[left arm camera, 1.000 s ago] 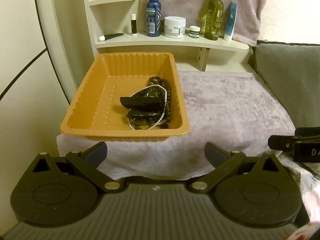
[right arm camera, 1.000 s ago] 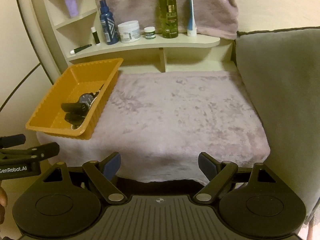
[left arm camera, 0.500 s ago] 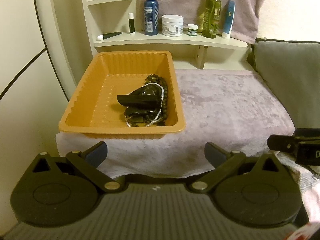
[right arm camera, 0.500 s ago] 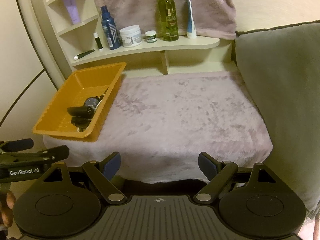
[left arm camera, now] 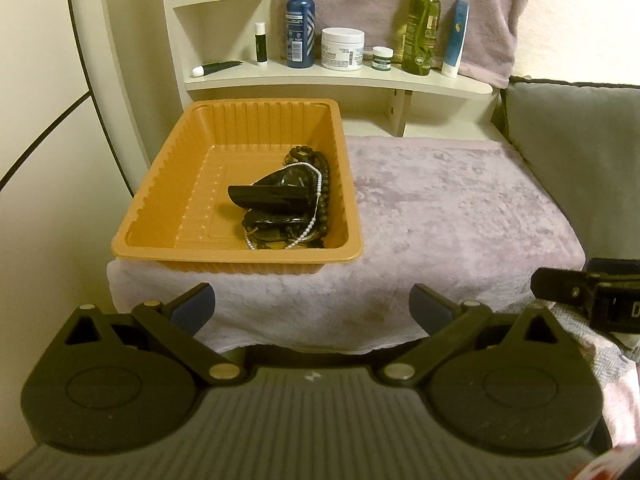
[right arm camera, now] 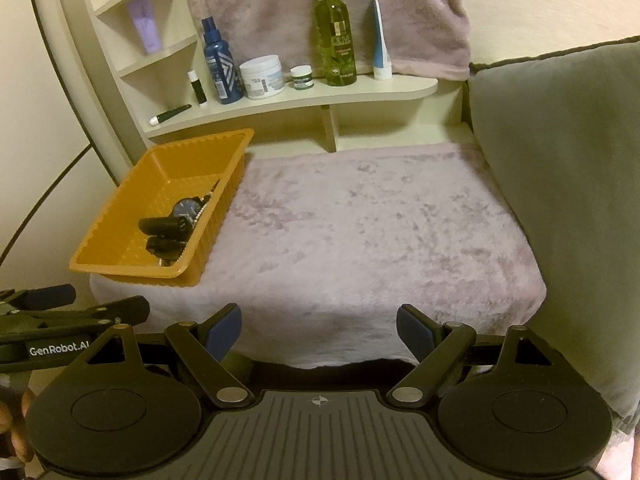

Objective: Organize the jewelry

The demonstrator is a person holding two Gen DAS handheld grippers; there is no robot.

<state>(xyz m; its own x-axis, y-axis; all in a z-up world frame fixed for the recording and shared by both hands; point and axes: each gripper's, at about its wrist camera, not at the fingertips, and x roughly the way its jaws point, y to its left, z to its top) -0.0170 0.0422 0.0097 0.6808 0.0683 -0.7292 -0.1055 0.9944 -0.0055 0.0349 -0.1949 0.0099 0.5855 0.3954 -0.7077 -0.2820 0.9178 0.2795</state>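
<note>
One ribbed orange plastic tray (left arm camera: 168, 184) at the left end of the mauve plush cloth (right arm camera: 380, 232) holds all jewelry: one black wristwatch (left arm camera: 280, 194), one white pearl strand (left arm camera: 316, 204), one dark bead strand (left arm camera: 326, 196). Shelf: green spray bottle (right arm camera: 335, 36), "OLIVE". Left gripper (left arm camera: 312, 308) ("GenRobot.AI") and right gripper (right arm camera: 319, 330): both spread, empty.

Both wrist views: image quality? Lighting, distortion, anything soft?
Left wrist: warm, dim yellowish cast; fisheye bows the shelf and wall edge; the orange tray and jewelry pile are fairly sharp, with glare on the black piece. Right wrist: same cast, dark vignette in the corners, cushion stretched, towel texture soft.
</note>
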